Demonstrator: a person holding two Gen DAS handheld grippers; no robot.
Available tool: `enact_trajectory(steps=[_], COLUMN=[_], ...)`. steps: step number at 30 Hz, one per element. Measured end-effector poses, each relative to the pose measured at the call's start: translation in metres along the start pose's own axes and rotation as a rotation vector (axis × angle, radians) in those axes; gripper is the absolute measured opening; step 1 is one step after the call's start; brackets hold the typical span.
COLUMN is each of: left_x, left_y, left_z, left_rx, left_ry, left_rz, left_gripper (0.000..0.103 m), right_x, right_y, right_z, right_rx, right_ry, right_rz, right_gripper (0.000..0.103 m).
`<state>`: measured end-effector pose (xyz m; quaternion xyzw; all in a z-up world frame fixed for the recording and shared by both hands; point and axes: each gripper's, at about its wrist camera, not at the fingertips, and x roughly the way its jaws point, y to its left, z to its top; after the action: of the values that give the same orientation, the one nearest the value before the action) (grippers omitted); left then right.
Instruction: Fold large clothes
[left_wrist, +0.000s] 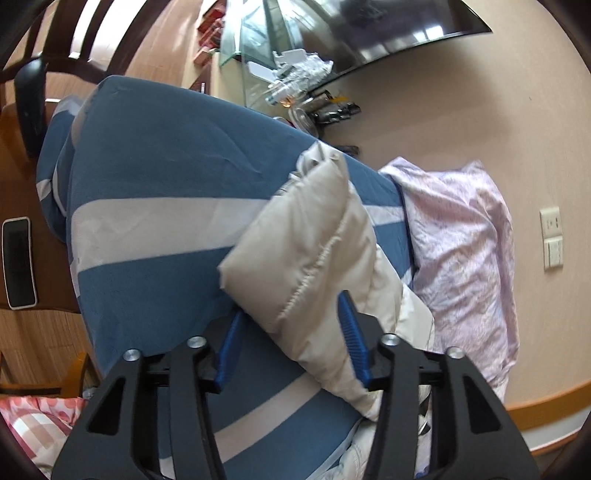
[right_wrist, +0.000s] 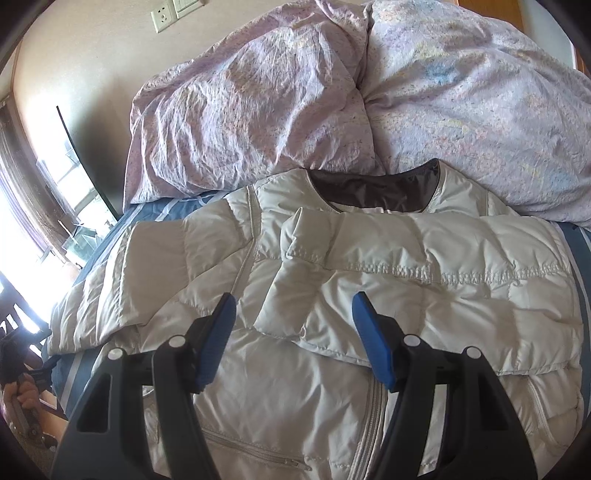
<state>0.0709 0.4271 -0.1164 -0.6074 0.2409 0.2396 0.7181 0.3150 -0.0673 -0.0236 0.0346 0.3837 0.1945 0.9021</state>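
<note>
A cream quilted puffer jacket lies front up on the blue striped bed cover, with its dark-lined collar toward the pillows. One sleeve is folded across the chest. In the left wrist view the other sleeve rises off the bed between the blue pads, and my left gripper is shut on it near the cuff. My right gripper hovers open over the jacket's chest, its pads clear of the fabric.
A crumpled lilac duvet is piled at the head of the bed against the wall. A phone lies on a wooden surface left of the bed. A cluttered glass stand and dark screen stand beyond. A hand shows at lower left.
</note>
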Motion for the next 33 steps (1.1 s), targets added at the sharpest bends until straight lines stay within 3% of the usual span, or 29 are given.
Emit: enact_trajectory(steps=[3, 6, 11, 17, 20, 25, 33], left_x=[0.002, 0.000, -0.024, -0.049, -0.053, -0.040, -0.004], left_y=[0.006, 0.002, -0.048, -0.151, -0.205, -0.270, -0.315], left_z=[0.004, 0.007, 0.010, -0.016, -0.049, -0.121, -0.236], left_rx=[-0.029, -0.017, 0.111, 0.328, 0.442, 0.599, 0.776], left_ry=[-0.011, -0.024, -0.094, -0.109, -0.064, 0.078, 0.345], left_rz=[0.018, 0.013, -0.048, -0.207, -0.308, -0.443, -0.582], left_gripper=[0.022, 0.013, 0.011, 0.011, 0.011, 0.011, 0.011], right_x=[-0.002, -0.007, -0.025, -0.049, -0.060, -0.072, -0.079], right_y=[-0.002, -0.006, -0.022, -0.056, -0.073, -0.097, -0.124], right_z=[-0.001, -0.002, -0.002, 0.000, -0.001, -0.004, -0.012], right_rx=[0.001, 0.004, 0.026, 0.083, 0.115, 0.161, 0.203], right_ry=[-0.005, -0.015, -0.061, -0.112, -0.134, -0.161, -0.173], right_rz=[0.003, 0.006, 0.006, -0.018, -0.032, -0.061, -0.100], right_gripper=[0.066, 0.066, 0.066, 0.066, 0.066, 0.066, 0.066])
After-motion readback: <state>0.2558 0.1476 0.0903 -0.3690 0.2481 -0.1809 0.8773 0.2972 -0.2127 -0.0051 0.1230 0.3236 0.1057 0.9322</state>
